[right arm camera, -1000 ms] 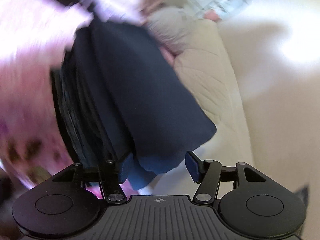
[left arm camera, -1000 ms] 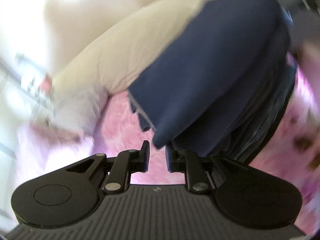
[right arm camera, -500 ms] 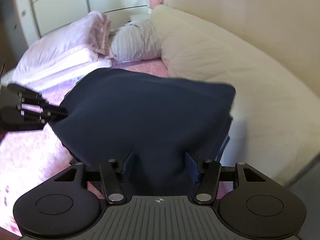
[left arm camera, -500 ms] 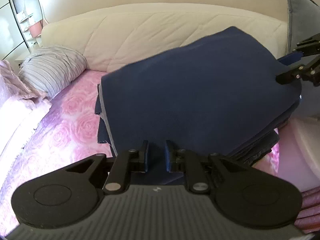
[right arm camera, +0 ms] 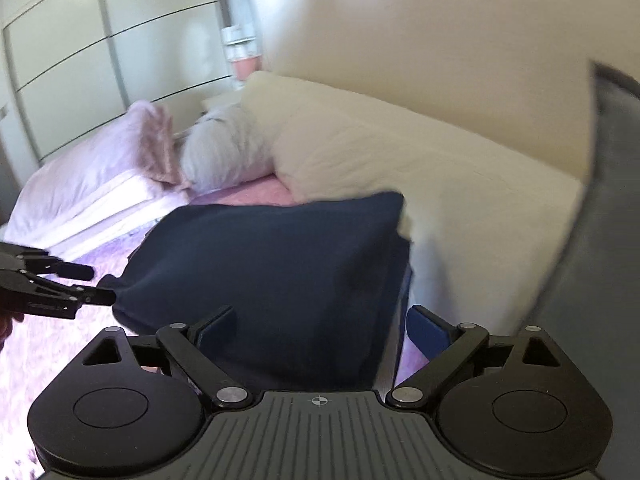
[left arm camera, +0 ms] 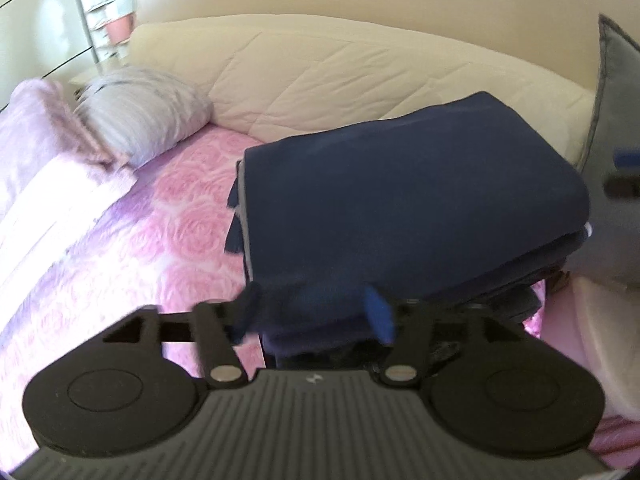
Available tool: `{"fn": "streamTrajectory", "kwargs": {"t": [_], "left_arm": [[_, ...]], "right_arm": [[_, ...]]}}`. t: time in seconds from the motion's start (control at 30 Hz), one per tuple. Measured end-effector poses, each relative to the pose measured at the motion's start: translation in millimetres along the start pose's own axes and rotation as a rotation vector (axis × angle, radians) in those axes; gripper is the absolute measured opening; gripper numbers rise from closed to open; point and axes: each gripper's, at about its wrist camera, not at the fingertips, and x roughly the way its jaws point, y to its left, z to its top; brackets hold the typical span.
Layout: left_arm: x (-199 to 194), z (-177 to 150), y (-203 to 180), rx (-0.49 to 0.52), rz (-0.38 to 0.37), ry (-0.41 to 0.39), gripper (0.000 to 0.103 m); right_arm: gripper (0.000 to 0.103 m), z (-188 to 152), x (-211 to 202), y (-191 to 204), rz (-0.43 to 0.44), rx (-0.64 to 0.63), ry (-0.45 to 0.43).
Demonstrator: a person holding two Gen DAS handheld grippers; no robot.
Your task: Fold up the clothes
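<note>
Fingers of both the left gripper (left arm camera: pixel 312 316) and right gripper (right arm camera: pixel 320 326), pinched on the navy garment (left arm camera: pixel 408 196) half a second ago, now stand wide apart, leaving it lying folded on the bed (left arm camera: pixel 160 232), apparently released.

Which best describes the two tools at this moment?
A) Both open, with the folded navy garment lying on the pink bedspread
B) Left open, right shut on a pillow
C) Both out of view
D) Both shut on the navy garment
A: the left tool and right tool both have their fingers spread, while the folded navy garment rests on the pink bedspread.
</note>
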Motion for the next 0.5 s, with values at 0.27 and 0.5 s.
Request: {"fn": "streamTrajectory", "kwargs": {"t": [0.27,0.5], "left_arm": [[-72.7,-39.3,14.6,-0.048,-0.048,-0.068,0.095],[-142.9,-89.1,28.5,-0.003,-0.131,-0.164,0.095]], "right_arm": [[0.094,-47.2,-52.1,41.0,-0.106,0.106,0.039],[0.094,-86.7,-103.5,107.2,-0.197,0.255,-0.004]]}}
